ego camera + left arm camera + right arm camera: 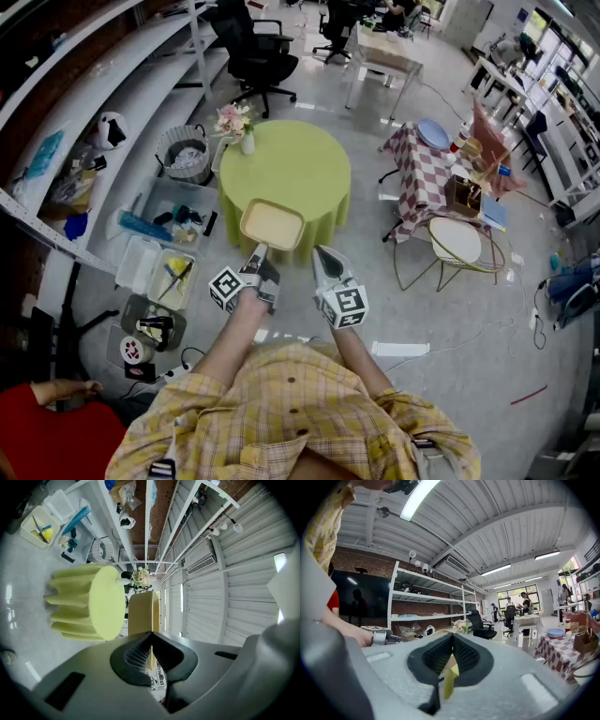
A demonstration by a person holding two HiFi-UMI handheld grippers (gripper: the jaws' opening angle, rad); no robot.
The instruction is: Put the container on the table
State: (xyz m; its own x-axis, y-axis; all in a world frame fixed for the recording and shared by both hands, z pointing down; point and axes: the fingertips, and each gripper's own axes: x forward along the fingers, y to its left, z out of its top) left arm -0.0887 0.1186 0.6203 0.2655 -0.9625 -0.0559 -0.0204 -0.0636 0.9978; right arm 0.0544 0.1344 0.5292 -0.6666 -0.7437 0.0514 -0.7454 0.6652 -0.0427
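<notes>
Container (272, 225), clamped at its near rim by the left gripper (259, 253), projects ahead above the table (305, 169); right gripper (321, 253) alongside, jaws together.

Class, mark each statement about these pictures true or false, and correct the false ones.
1. The left tongs are shut on the rim of the container. True.
2. The container lies on the floor. False: the left tongs hold it up at the near edge of the round table.
3. A vase of flowers stands on the round table. True.
4. The round table wears a red checked cloth. False: its cloth is plain yellow-green; the checked cloth covers a different table off to the right.
</notes>
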